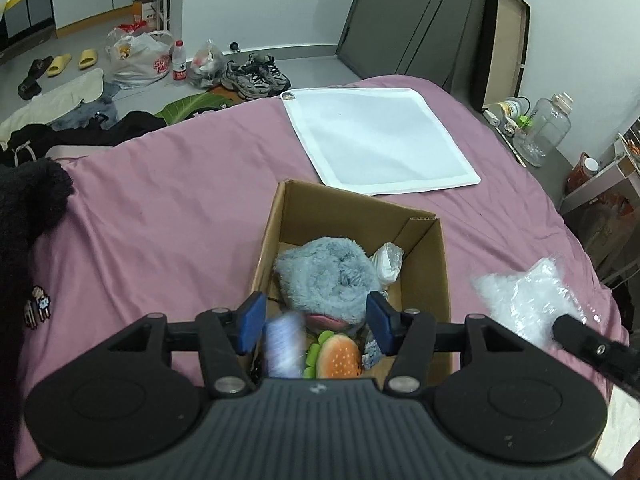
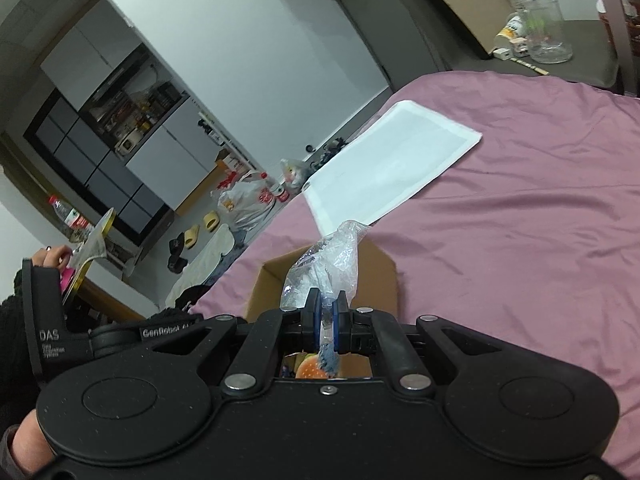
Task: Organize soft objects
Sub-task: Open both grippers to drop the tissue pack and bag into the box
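A cardboard box (image 1: 352, 216) is seen on the pink bed (image 1: 160, 200), open at the top. Inside, a grey plush toy (image 1: 324, 276) lies across the middle, with a burger-shaped toy (image 1: 340, 356) at the near end. The left gripper (image 1: 316, 320) is held above the box with its fingers spread. A crumpled clear plastic bag (image 2: 332, 264) is pinched in the right gripper (image 2: 327, 312), its long axis standing upward over the box.

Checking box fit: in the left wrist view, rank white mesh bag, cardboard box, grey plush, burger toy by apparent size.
1. white mesh bag, though farther away
2. cardboard box, partly hidden by the hand-held gripper
3. grey plush
4. burger toy, partly hidden
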Tool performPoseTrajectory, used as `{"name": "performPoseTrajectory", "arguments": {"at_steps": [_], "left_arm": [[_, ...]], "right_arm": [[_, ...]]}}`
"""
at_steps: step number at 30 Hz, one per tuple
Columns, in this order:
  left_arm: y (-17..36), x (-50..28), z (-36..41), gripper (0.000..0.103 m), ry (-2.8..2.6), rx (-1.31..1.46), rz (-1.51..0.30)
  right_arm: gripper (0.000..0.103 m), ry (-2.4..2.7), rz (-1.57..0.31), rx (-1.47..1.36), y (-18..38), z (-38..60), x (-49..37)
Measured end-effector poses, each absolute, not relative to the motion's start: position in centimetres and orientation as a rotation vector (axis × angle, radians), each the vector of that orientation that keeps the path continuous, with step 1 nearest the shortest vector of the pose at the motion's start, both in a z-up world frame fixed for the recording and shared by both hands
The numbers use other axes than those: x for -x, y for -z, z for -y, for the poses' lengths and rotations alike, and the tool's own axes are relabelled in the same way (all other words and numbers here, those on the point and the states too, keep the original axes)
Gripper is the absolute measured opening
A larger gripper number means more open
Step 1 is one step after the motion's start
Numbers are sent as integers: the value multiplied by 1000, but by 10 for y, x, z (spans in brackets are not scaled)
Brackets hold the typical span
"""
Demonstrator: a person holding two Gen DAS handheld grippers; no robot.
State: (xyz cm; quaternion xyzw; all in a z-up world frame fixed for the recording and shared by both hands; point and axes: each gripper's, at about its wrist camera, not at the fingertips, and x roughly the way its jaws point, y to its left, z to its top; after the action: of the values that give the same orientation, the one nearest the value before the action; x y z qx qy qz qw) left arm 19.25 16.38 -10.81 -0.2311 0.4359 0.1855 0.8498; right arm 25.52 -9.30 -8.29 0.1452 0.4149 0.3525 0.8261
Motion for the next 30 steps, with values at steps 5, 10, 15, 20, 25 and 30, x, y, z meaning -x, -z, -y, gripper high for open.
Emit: {"name": "performPoseTrajectory", "arguments": {"at_steps": [5, 10, 15, 20, 25, 30], "left_arm": [[104, -190, -168, 55, -400, 496, -907], [99, -190, -167, 55, -400, 494, -904], [93, -189, -160, 55, -385, 485, -901], [87, -186, -150, 57, -347, 474, -897], [79, -179, -144, 64, -311, 474, -892], [72, -170, -138, 69, -277, 469, -892]], "right_arm": [[6, -782, -891, -287, 84, 80, -247], [15, -810, -914, -257, 87, 74, -242], [28, -794, -898, -262, 80, 78, -234], [32, -747, -893, -277, 76, 88, -229], [43, -674, -901, -299, 81, 101, -218], [51, -590, -891, -331, 81, 117, -207]]}}
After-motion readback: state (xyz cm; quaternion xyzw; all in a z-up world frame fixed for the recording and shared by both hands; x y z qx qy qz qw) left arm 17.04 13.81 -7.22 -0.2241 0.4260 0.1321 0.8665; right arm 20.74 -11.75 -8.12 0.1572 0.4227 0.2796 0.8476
